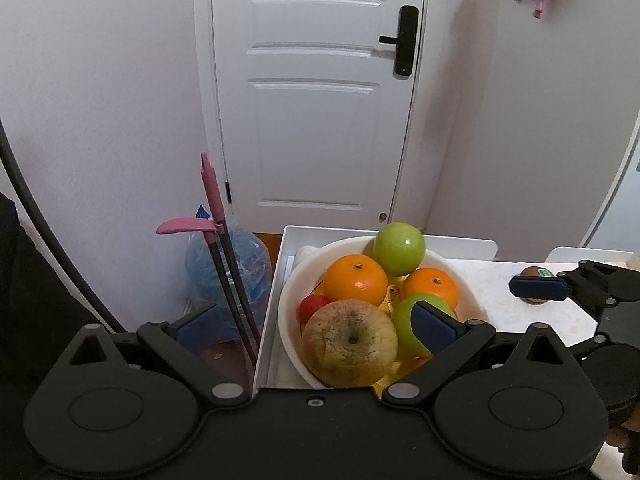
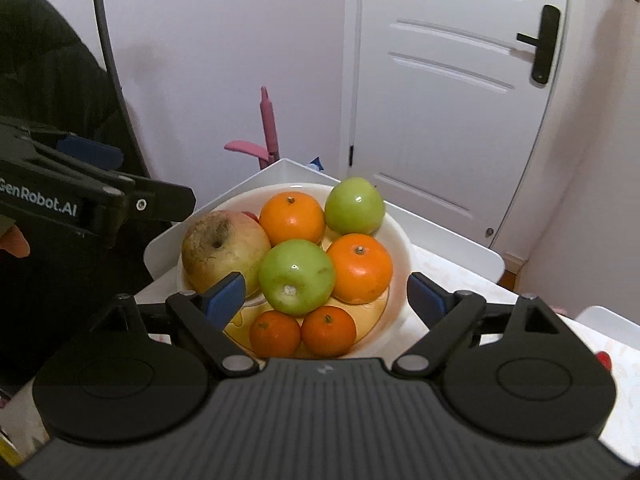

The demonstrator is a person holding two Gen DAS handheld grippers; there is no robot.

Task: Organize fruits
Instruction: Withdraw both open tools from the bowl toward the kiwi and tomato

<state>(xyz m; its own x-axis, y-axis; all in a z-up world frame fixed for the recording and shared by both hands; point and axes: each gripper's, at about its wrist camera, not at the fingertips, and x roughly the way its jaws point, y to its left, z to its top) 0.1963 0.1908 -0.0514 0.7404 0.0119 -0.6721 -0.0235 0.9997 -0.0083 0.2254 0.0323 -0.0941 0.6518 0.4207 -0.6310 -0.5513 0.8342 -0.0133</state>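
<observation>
A white bowl (image 2: 400,240) holds a brownish wrinkled apple (image 2: 222,250), two green apples (image 2: 296,276) (image 2: 354,205), two oranges (image 2: 292,218) (image 2: 360,268) and two small mandarins (image 2: 275,334) (image 2: 329,330). The bowl also shows in the left wrist view (image 1: 288,292), with a small red fruit (image 1: 314,307) beside the wrinkled apple (image 1: 350,342). My right gripper (image 2: 326,296) is open and empty, just above the bowl's near side. My left gripper (image 1: 314,324) is open and empty, at the bowl's left edge. A kiwi (image 1: 536,276) lies on the table to the right.
The bowl sits in a white tray (image 2: 460,250) on a patterned tabletop (image 1: 520,316). Left of the table stand pink-handled tools (image 1: 214,200) and a blue water jug (image 1: 240,268). A white door (image 1: 316,92) is behind. A small red object (image 2: 604,360) lies at the right.
</observation>
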